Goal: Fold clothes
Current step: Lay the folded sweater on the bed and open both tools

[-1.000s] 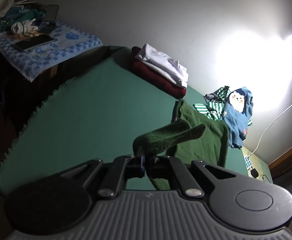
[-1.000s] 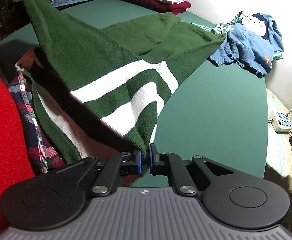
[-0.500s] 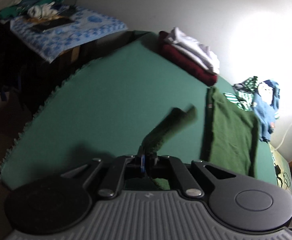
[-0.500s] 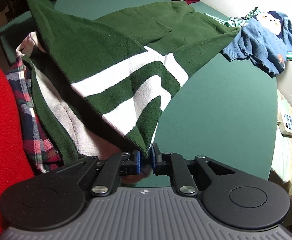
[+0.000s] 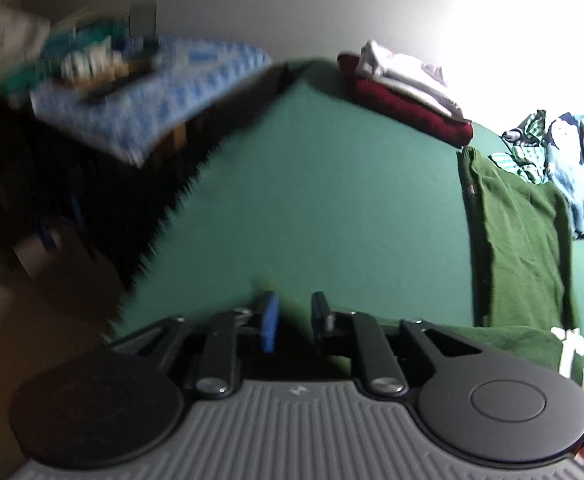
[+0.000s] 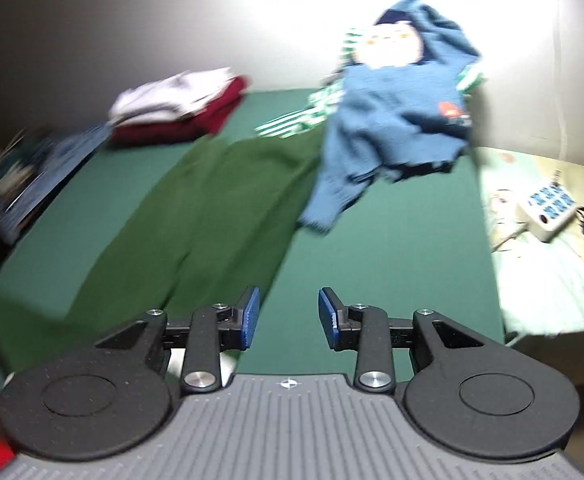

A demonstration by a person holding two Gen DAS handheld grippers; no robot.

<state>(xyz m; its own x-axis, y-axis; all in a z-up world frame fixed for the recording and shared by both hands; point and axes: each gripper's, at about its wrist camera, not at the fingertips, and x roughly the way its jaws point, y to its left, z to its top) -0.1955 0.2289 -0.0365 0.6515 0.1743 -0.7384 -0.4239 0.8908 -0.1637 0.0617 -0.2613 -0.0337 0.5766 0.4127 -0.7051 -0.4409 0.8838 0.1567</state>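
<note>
Two folded tops point(image 5: 408, 96) stacked on green table point(image 5: 312, 200).

A plain pale wall point(image 5: 251, 4) glares white from a bright light point(image 5: 532, 20) at the right.

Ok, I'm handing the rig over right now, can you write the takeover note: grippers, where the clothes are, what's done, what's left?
Left gripper: jaws opening, nothing between them.
Right gripper: jaws opening, nothing between them.
Green sweater: lying on the green table in a long narrow strip, not held by either gripper; its white-striped end is at the near edge.
Done: white and dark red clothes stacked folded at the far side.
Left: finish folding the green sweater, then the blue sweater and the green-and-white striped garment, both still crumpled by the wall.
</note>
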